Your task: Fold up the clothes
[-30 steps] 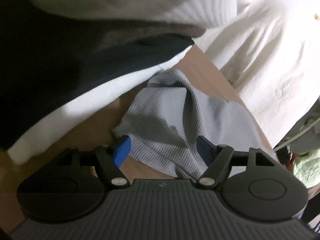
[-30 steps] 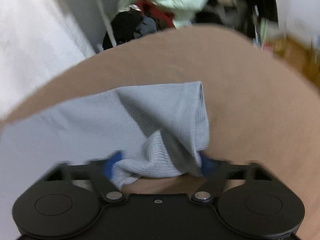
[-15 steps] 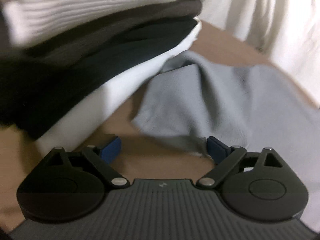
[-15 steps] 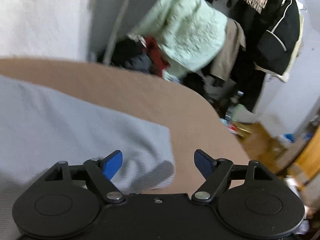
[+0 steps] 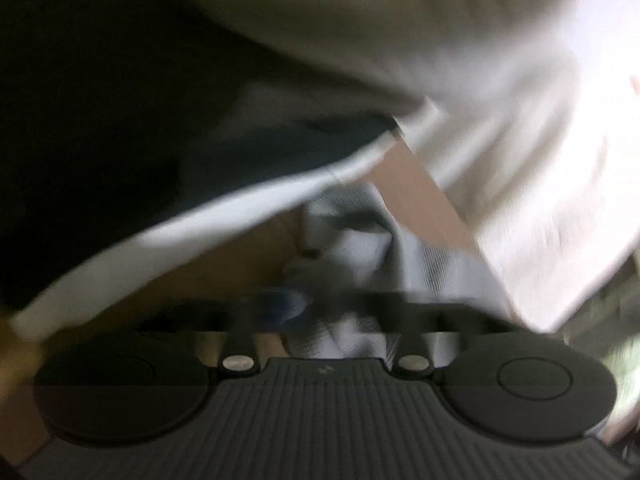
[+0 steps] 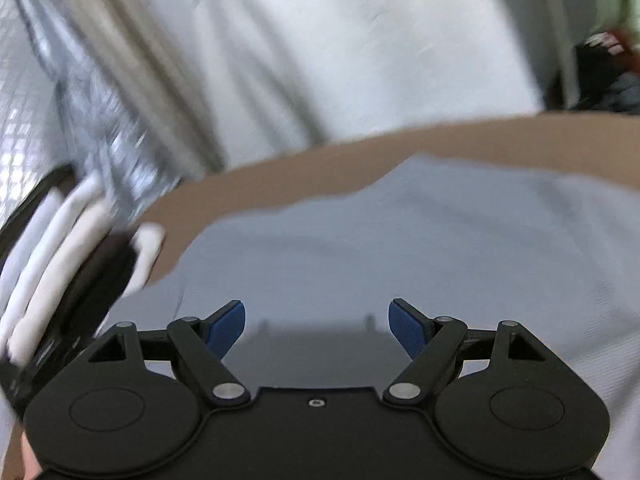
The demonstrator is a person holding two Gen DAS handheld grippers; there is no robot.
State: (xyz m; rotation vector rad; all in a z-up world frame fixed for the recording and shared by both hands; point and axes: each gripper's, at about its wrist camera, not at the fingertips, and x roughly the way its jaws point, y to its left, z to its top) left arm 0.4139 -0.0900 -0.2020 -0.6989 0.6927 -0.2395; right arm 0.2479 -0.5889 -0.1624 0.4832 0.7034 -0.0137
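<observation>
Left tongs (image 5: 320,312) clamped on a bunched edge of the grey garment (image 5: 360,248), view blurred. Right tongs (image 6: 316,326) spread apart, empty, just above the grey garment (image 6: 400,240) lying flat on the desk (image 6: 280,184).

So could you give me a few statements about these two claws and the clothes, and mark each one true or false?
1. The right claw is open, with nothing between its blue fingers. True.
2. The grey garment hangs in the air. False: it lies spread on the brown table.
3. The left claw has grey cloth bunched between its fingers. True, though that view is blurred.
4. The stack of folded clothes sits to the right of the right claw. False: it is at the left edge of that view.
5. The stack holds only white pieces. False: dark layers lie between the white ones.
</observation>
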